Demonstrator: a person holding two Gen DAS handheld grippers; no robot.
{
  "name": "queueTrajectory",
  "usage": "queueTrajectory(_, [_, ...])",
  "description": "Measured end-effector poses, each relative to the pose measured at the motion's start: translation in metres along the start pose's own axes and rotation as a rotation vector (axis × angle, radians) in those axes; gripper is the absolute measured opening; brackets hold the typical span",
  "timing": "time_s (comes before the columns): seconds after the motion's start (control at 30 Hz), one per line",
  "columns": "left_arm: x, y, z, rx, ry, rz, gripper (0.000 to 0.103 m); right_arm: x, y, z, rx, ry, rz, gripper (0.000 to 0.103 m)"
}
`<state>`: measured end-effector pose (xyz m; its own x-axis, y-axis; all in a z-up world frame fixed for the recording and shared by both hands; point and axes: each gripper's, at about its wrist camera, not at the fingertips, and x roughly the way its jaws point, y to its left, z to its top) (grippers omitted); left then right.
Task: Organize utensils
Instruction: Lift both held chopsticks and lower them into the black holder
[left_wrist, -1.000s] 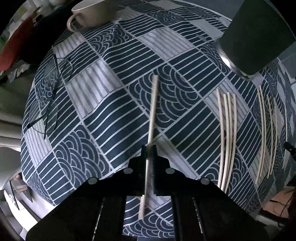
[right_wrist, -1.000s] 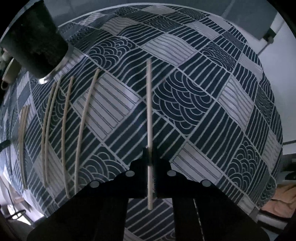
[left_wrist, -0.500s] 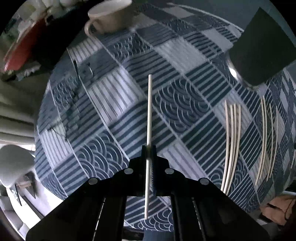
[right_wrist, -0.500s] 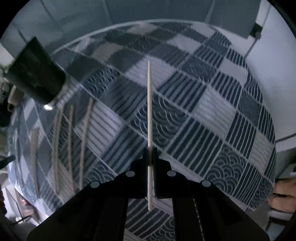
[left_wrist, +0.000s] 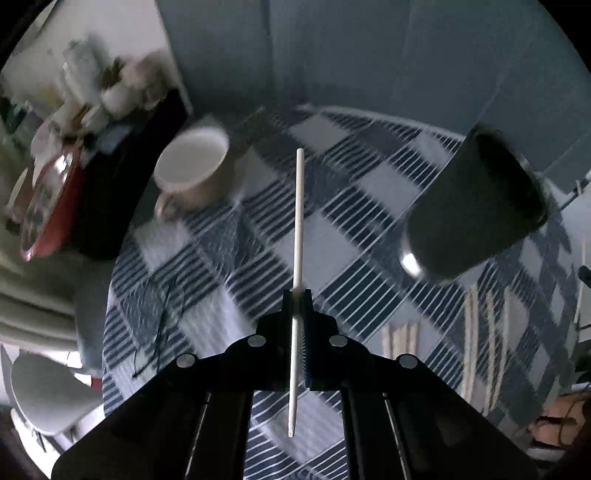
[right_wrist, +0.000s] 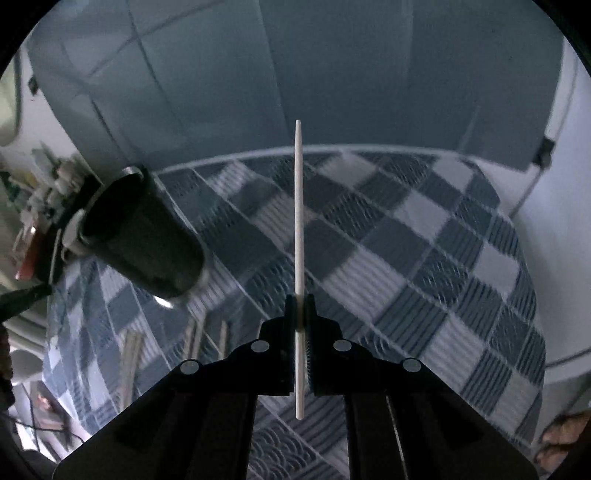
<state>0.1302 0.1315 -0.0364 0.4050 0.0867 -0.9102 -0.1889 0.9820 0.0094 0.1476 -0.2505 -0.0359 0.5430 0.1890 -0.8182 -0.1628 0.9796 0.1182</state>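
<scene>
A home dining spot: patterned tablecloth (left_wrist: 369, 192), mug (left_wrist: 192, 166), cluttered shelf (left_wrist: 92, 96).

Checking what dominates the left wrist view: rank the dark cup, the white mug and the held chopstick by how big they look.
1. Dark cup, largest.
2. White mug, though it stands farther away, so true size is unsure.
3. Chopstick in the left tongs: longest, but thinnest.

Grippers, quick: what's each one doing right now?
Left gripper: shut on a chopstick.
Right gripper: shut on another chopstick.
</scene>
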Motion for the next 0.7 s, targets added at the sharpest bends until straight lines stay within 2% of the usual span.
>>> queueTrajectory(0.1, [-0.01, -0.012, 0.021, 0.009, -0.041, -0.024, 0.005, -0.003, 0.012, 0.019, -0.023, -0.035, 0.027, 0.004])
queueTrajectory(0.4, [-0.032, -0.048, 0.077, -0.016, -0.119, -0.167, 0.005, -0.004, 0.065, 0.072, -0.121, -0.12, 0.133, 0.004])
queueTrajectory(0.53, [-0.037, -0.065, 0.098, -0.009, -0.15, -0.214, 0.005, -0.004, 0.088, 0.084, -0.147, -0.197, 0.217, 0.005])
queueTrajectory(0.6, [-0.041, -0.073, 0.106, -0.011, -0.169, -0.243, 0.005, -0.002, 0.1, 0.089, -0.155, -0.242, 0.296, 0.005])
queueTrajectory(0.7, [-0.044, -0.086, 0.118, -0.006, -0.189, -0.283, 0.005, 0.005, 0.113, 0.095, -0.163, -0.271, 0.345, 0.005])
